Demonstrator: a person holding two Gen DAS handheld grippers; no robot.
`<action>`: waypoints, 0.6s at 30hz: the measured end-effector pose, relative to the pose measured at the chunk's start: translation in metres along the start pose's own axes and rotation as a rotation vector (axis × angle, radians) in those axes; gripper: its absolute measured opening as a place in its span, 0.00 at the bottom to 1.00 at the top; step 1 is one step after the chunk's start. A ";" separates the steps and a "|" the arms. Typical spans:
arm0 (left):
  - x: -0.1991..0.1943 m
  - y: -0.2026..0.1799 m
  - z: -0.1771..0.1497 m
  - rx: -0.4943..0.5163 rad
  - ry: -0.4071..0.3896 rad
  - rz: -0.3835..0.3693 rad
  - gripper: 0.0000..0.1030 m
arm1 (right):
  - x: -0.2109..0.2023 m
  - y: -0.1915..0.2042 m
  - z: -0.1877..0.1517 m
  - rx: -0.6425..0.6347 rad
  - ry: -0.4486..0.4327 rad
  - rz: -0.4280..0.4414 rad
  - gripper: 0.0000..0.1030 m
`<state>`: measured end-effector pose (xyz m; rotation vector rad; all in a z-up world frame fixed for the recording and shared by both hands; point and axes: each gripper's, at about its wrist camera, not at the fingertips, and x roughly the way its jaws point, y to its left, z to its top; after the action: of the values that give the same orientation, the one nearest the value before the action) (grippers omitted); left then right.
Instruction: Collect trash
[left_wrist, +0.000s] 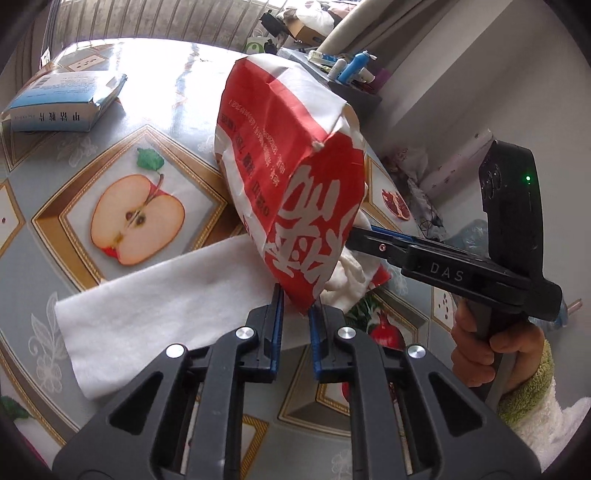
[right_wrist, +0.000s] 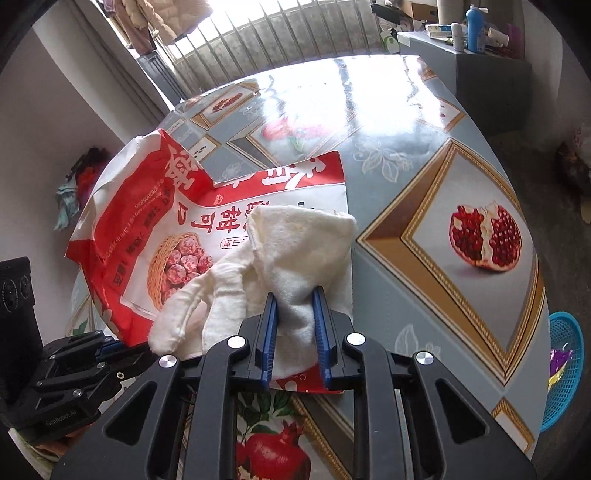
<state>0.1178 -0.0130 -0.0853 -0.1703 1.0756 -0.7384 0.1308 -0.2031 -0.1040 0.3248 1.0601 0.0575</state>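
A red and white paper bag (left_wrist: 291, 173) with white lettering is held up over the table; it also shows in the right wrist view (right_wrist: 155, 221). My left gripper (left_wrist: 296, 310) is shut on the bag's lower edge. My right gripper (right_wrist: 295, 314) is shut on a crumpled white cloth (right_wrist: 291, 251) at the bag's mouth. In the left wrist view the right gripper (left_wrist: 354, 236) reaches in from the right, with the cloth (left_wrist: 351, 280) beside the bag.
A white tissue sheet (left_wrist: 159, 302) lies flat on the fruit-patterned tablecloth (left_wrist: 140, 218). A blue and white box (left_wrist: 62, 99) sits at the far left. A blue basket (right_wrist: 563, 365) stands on the floor at the right. A cluttered shelf (right_wrist: 480, 48) stands behind the table.
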 end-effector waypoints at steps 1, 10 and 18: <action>-0.002 -0.001 -0.003 0.001 0.002 -0.006 0.11 | -0.002 0.001 -0.005 0.002 0.002 -0.001 0.19; -0.017 -0.001 -0.031 -0.002 0.021 -0.009 0.11 | -0.022 0.006 -0.044 0.058 0.017 0.016 0.19; -0.059 0.019 0.004 -0.041 -0.098 -0.029 0.48 | -0.060 0.022 -0.013 -0.012 0.007 0.006 0.62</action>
<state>0.1139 0.0369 -0.0487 -0.2552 0.9972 -0.7272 0.0925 -0.1916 -0.0529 0.3172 1.0654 0.0709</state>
